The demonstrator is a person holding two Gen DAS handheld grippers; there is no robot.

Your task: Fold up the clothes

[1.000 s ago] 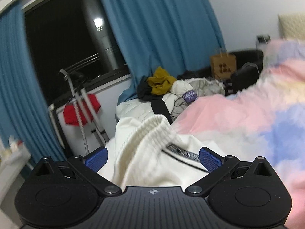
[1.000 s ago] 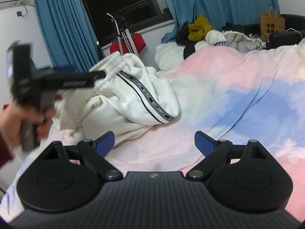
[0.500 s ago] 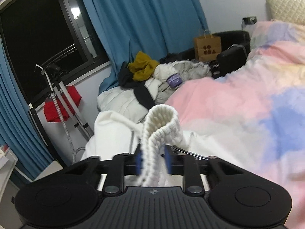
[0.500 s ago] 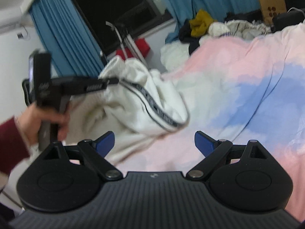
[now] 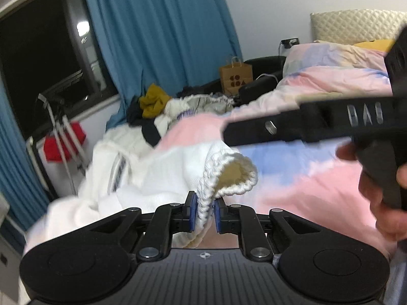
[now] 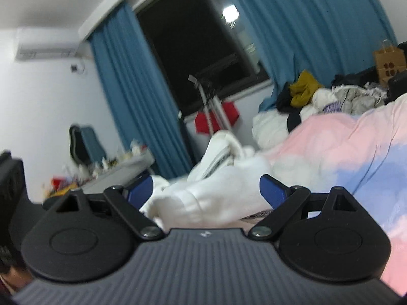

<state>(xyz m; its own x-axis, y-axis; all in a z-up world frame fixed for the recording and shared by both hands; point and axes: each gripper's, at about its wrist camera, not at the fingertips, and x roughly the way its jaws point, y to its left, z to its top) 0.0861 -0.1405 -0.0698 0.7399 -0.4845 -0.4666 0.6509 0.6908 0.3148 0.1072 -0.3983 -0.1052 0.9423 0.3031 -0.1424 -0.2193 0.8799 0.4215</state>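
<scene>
Your left gripper is clamped tight on the ribbed waistband of the white pants, which sit at the near edge of the pink-and-blue duvet. A second ago those jaws were wide open. Your right gripper is spread wide with the pants just past it, holding nothing.

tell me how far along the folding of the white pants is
Early. Done: the left gripper is shut on the ribbed waistband of the white pants. In hand: the right gripper is open, with white cloth between its fingers, ungripped. Left: the pants are a bunched heap on the bed cover, and no fold shows.
</scene>
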